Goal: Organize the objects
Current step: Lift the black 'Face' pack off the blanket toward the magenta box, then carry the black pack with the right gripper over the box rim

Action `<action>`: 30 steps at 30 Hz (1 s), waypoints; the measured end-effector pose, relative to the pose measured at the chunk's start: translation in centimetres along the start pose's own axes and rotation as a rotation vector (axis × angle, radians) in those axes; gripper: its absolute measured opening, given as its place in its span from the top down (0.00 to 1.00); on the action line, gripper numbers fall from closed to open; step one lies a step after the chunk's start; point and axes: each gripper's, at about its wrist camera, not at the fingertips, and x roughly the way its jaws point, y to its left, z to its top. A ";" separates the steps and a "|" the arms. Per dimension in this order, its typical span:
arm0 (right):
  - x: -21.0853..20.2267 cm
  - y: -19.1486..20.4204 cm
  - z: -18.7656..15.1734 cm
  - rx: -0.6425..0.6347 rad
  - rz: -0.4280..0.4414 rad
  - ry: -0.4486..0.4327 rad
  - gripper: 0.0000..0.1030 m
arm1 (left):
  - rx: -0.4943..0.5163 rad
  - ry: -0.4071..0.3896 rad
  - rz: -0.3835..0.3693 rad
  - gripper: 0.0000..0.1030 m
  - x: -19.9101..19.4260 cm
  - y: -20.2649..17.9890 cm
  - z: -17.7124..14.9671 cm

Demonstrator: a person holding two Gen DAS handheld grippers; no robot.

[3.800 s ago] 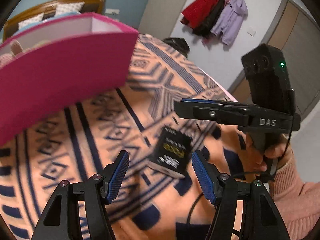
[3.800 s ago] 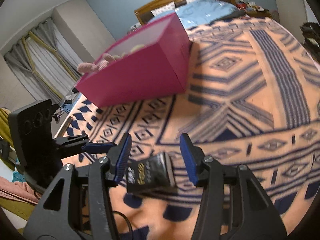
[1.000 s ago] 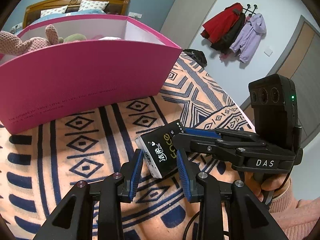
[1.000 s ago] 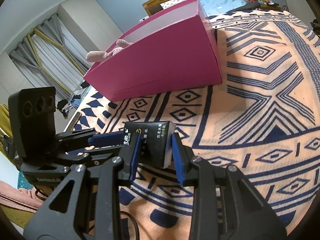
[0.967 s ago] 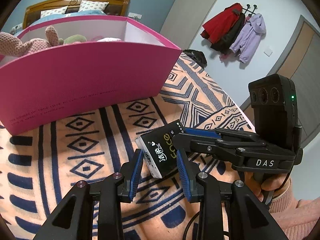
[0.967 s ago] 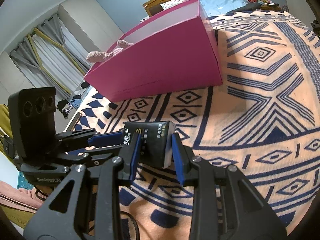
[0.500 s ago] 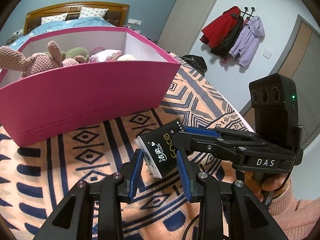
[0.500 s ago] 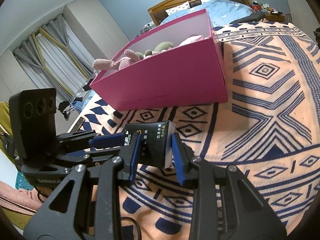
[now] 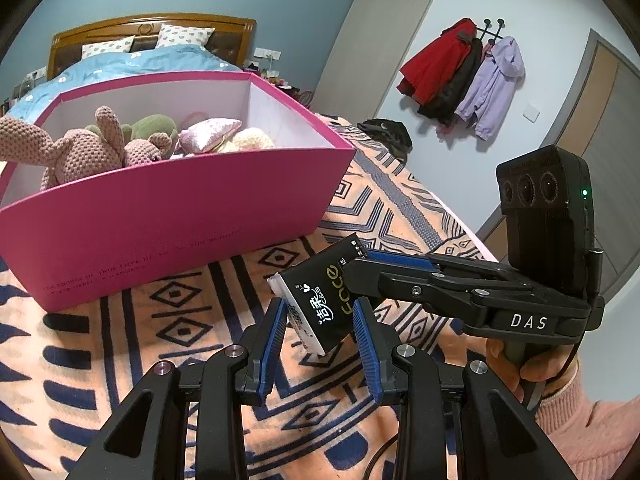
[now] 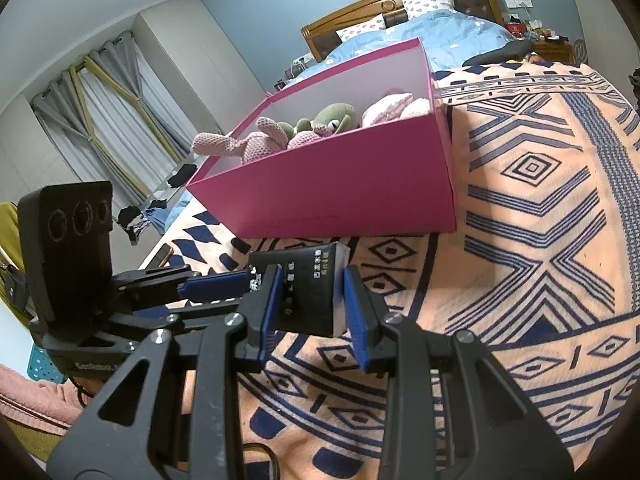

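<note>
A black tissue pack (image 9: pixel 320 304) with white and yellow lettering is held in the air above the patterned blanket (image 9: pixel 120 340). My left gripper (image 9: pixel 320 336) and my right gripper (image 10: pixel 308 304) are both shut on it from crossing directions; the pack also shows in the right wrist view (image 10: pixel 308 280). The right gripper shows in the left wrist view (image 9: pixel 384 268), coming in from the right. A pink box (image 9: pixel 180 208) stands beyond the pack, open at the top, with plush toys (image 9: pixel 92 148) inside. It also shows in the right wrist view (image 10: pixel 340 196).
The orange and navy blanket (image 10: pixel 540 240) covers the surface around the box. A bed with a wooden headboard (image 9: pixel 152 28) stands behind. Coats (image 9: pixel 468 76) hang on the far wall by a door. Curtains (image 10: pixel 100 112) hang at the left.
Both grippers have risen with the pack held between them, so the inside of the pink box and its plush toys now show. Earlier the pack lay on the blanket between open jaws.
</note>
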 end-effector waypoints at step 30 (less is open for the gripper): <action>-0.9 0.7 0.8 -0.031 0.002 -0.031 0.67 | 0.021 -0.033 0.005 0.67 -1.2 -0.5 1.1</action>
